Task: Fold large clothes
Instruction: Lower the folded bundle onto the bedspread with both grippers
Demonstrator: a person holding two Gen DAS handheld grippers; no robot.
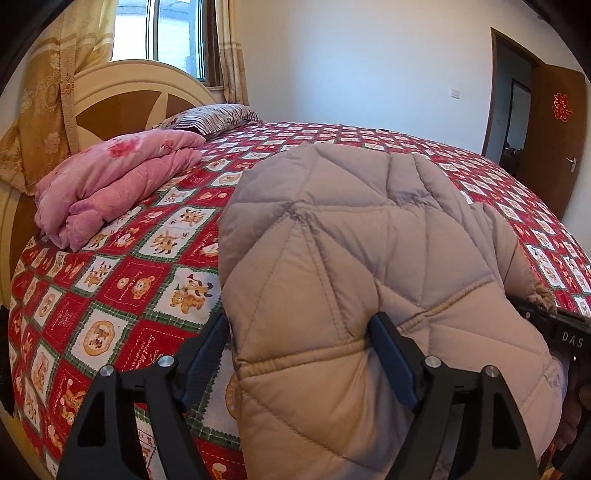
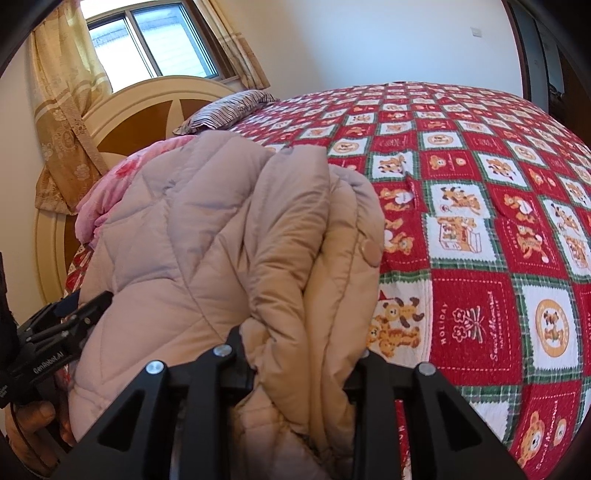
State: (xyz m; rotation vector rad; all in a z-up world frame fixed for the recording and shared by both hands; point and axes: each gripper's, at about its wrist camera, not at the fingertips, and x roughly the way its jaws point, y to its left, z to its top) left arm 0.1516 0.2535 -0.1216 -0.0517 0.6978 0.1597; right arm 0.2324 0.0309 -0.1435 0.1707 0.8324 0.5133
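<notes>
A beige quilted puffer jacket (image 1: 351, 240) lies bunched on the red patchwork bedspread (image 1: 122, 266). My left gripper (image 1: 299, 343) has its fingers spread wide around the jacket's left edge near an elastic hem, pressing into the padding. In the right wrist view the jacket (image 2: 207, 236) is gathered in thick folds, with a round snap button (image 2: 371, 251) on its right edge. My right gripper (image 2: 299, 365) is shut on a thick bundle of the jacket's folds. The other gripper's body shows at the left edge (image 2: 48, 347).
A folded pink quilt (image 1: 114, 177) and a striped pillow (image 1: 210, 116) lie by the cream headboard (image 1: 140, 92). Curtains and a window (image 1: 166, 29) are behind. An open brown door (image 1: 554, 136) stands at the right. Bare bedspread (image 2: 498, 221) spreads right of the jacket.
</notes>
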